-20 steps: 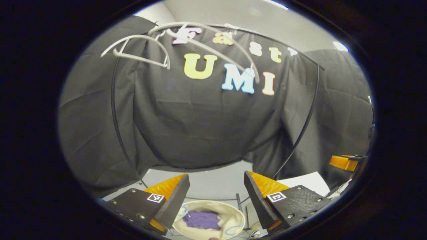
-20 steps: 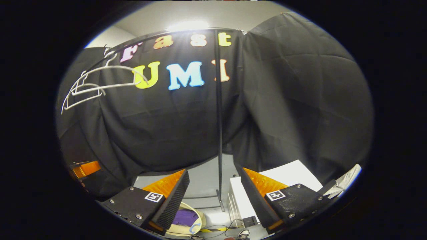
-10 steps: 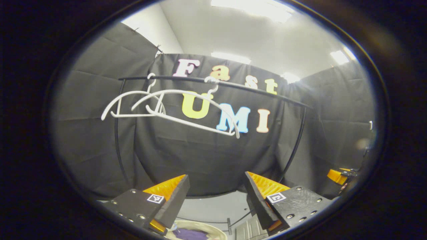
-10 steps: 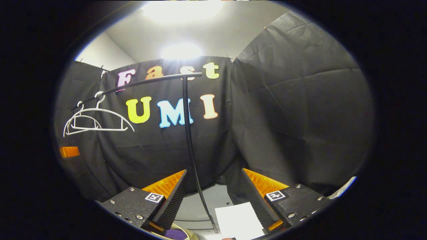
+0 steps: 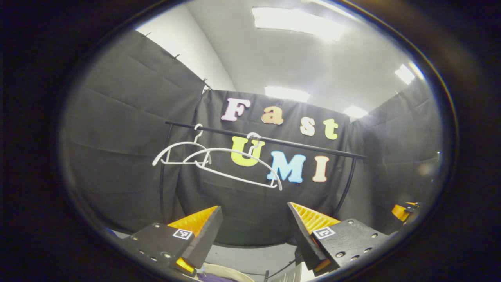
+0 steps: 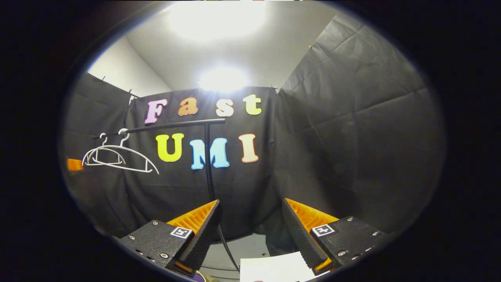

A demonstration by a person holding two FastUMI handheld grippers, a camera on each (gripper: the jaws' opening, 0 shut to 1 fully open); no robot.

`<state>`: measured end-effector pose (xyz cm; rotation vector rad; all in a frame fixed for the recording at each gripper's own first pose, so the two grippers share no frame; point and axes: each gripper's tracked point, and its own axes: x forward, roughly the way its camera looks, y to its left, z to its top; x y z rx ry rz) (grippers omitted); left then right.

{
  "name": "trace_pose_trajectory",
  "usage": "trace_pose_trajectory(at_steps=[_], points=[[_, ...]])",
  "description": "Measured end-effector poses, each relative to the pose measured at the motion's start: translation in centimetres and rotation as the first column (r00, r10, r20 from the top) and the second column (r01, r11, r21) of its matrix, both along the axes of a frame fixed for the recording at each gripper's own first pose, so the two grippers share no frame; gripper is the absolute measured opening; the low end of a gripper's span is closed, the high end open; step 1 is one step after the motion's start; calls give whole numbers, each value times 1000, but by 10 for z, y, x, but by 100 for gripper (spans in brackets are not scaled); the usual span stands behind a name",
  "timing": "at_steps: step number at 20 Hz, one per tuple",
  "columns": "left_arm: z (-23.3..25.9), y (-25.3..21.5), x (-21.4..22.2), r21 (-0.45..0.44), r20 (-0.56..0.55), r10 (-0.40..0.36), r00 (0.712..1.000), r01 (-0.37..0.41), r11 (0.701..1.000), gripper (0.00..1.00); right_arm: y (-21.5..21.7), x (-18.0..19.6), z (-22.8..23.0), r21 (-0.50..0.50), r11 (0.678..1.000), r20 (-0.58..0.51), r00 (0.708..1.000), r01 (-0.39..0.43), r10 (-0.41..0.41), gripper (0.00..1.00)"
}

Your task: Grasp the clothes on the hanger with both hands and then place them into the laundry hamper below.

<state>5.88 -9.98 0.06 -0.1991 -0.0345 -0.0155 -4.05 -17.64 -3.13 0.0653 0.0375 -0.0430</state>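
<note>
Two bare white hangers [image 5: 219,164] hang on a black rail [image 5: 274,141] in front of the booth wall. My left gripper [image 5: 254,208] is open and holds nothing, well short of the rail. Below it, at the bottom edge, lies the cream rim of the hamper [image 5: 229,269] with a sliver of purple cloth [image 5: 209,277] inside. My right gripper [image 6: 251,202] is open and holds nothing too. From there the hangers [image 6: 117,158] sit far left on the rail [image 6: 164,126]. An orange part of the right gripper [image 5: 403,211] shows at the left gripper view's far right.
The rail's black upright post [image 6: 207,164] runs down between the right gripper's fingers. A white flat surface [image 6: 274,268] lies low in the right gripper view. An orange part of the left gripper [image 6: 74,164] shows at far left. Black cloth walls close in all around.
Both views have tilted up and drawn back. The hamper with the purple cloth has slid to the bottom edge, and the hangers and rail sit lower. Both grippers stayed open.
</note>
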Motion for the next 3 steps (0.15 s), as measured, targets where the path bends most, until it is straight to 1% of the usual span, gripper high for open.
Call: trace_pose_trajectory(at_steps=[3], points=[[11, -4, -8, 29, 14, -4, 1000, 4, 1000, 99, -5, -7, 1, 7, 1000, -10, 1000, 7, -7, 95]])
